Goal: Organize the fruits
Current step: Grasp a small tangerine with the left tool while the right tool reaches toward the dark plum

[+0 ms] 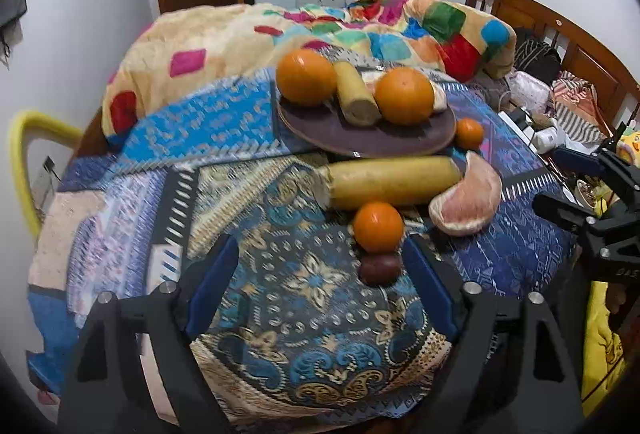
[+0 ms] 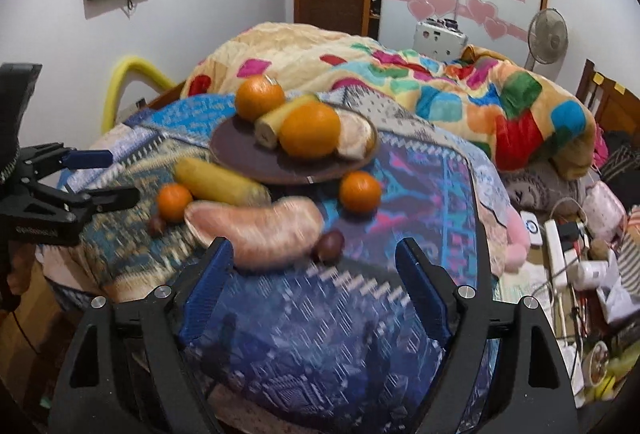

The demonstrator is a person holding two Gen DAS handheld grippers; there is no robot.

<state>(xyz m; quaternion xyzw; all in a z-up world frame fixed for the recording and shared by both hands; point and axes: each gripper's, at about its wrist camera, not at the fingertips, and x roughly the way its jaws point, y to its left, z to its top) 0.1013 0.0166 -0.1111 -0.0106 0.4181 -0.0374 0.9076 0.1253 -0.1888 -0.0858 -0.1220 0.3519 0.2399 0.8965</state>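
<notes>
A brown plate (image 1: 348, 137) (image 2: 248, 157) on the patterned cloth holds two oranges (image 1: 306, 77) (image 1: 405, 96), a short banana piece (image 1: 355, 95) and a pomelo segment (image 2: 354, 135). On the cloth lie a long banana (image 1: 394, 182) (image 2: 220, 182), a pomelo segment (image 1: 468, 201) (image 2: 260, 230), small oranges (image 1: 378, 226) (image 1: 469, 133) (image 2: 360, 191) and dark passion fruits (image 1: 379, 268) (image 2: 329, 245). My left gripper (image 1: 320, 286) is open and empty, just before the small orange. My right gripper (image 2: 310, 286) is open and empty, near the loose pomelo segment.
A colourful blanket (image 1: 320, 29) is piled on the bed behind the plate. A wooden headboard (image 1: 560, 29) and clutter with a power strip (image 2: 556, 254) lie to the right. A yellow tube (image 1: 24, 161) stands at the left. A fan (image 2: 547, 37) stands at the back.
</notes>
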